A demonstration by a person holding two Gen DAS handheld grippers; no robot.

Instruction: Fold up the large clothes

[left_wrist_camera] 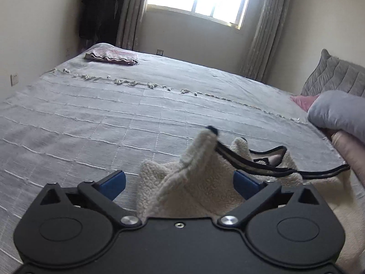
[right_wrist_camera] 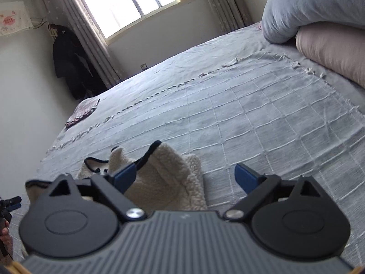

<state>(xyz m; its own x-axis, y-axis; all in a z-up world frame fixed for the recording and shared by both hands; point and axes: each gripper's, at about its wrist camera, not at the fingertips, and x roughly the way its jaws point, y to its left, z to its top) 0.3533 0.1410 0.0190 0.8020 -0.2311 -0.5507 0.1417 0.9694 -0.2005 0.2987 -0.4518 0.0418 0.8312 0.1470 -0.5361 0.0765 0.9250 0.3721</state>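
Observation:
A cream fleece garment [left_wrist_camera: 196,182] with black trim lies bunched at the near edge of the bed. In the left wrist view it rises between the blue pads of my left gripper [left_wrist_camera: 180,180], whose jaws stand wide apart around it without pinching. In the right wrist view the same garment [right_wrist_camera: 164,171] lies by the left pad, and my right gripper [right_wrist_camera: 187,175] is open and empty, with bare bedspread under its right finger.
A grey checked bedspread [left_wrist_camera: 114,118] covers the bed. A folded pink cloth [left_wrist_camera: 111,57] lies at the far corner. Stacked grey and pink bedding [right_wrist_camera: 319,22] sits at the right. A window, curtains and hanging dark clothes [right_wrist_camera: 68,64] stand beyond.

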